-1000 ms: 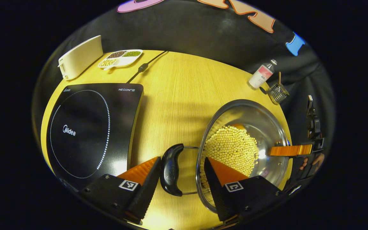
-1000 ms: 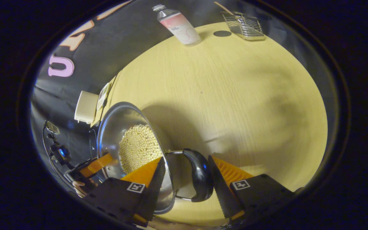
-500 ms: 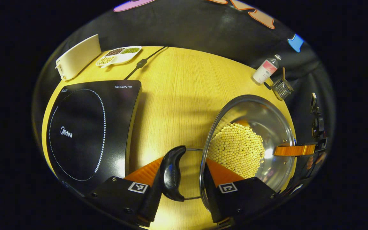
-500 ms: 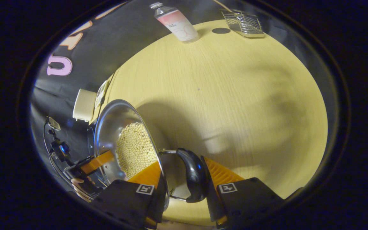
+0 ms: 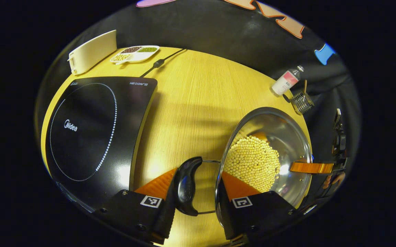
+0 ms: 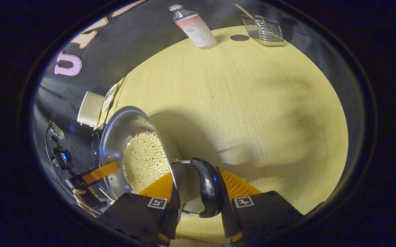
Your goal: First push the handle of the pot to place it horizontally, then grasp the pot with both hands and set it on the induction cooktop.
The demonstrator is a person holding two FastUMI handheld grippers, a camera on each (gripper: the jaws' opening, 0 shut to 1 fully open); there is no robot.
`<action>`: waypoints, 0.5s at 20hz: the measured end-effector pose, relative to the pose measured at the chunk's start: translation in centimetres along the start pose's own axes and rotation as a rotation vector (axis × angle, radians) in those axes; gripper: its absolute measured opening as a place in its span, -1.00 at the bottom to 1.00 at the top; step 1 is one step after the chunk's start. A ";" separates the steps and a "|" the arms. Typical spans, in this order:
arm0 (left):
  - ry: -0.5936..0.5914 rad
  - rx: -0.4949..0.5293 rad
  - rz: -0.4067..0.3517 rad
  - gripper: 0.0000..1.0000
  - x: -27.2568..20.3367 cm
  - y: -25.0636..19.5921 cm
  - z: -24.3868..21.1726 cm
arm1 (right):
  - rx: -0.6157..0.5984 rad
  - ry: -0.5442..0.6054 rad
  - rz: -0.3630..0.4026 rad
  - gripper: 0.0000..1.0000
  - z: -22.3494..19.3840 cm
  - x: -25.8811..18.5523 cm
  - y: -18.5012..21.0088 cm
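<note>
Tongs (image 5: 195, 192) (image 6: 198, 195) each clamp a pot (image 5: 287, 137) handle.

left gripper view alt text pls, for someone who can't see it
The left gripper has its jaws closed on the pot's black handle and steel rim. The pot, holding pale beans, sits on a wooden table, with a black induction cooktop to its left.

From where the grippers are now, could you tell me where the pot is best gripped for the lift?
By its two black side handles, one gripper coming from each end. Each handle stands off the pot wall on wire loops and lies level, leaving room for a finger inside. The left gripper and right gripper straddle them already.
</note>
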State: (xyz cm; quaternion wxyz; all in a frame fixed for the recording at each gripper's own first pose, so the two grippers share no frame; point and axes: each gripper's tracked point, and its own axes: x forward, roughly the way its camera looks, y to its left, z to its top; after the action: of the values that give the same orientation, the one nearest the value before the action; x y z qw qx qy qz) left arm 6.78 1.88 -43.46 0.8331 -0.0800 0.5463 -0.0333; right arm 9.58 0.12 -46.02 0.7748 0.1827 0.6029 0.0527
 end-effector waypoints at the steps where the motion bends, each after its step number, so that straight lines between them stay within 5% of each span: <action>1: -0.009 0.002 -0.004 0.25 -0.5 -0.2 -0.1 | -0.004 -0.008 -0.002 0.12 -0.4 -0.8 -0.1; 10: 0.000 0.017 -0.003 0.19 -5.9 -0.2 -1.5 | -0.014 -0.027 -0.004 0.11 -3.1 -5.4 1.8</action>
State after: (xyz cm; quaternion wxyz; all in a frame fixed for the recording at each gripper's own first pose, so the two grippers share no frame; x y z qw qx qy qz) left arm 3.08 2.43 -38.66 0.8338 -0.0735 0.5458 -0.0392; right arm 5.39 0.86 -41.07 0.7842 0.1769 0.5924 0.0528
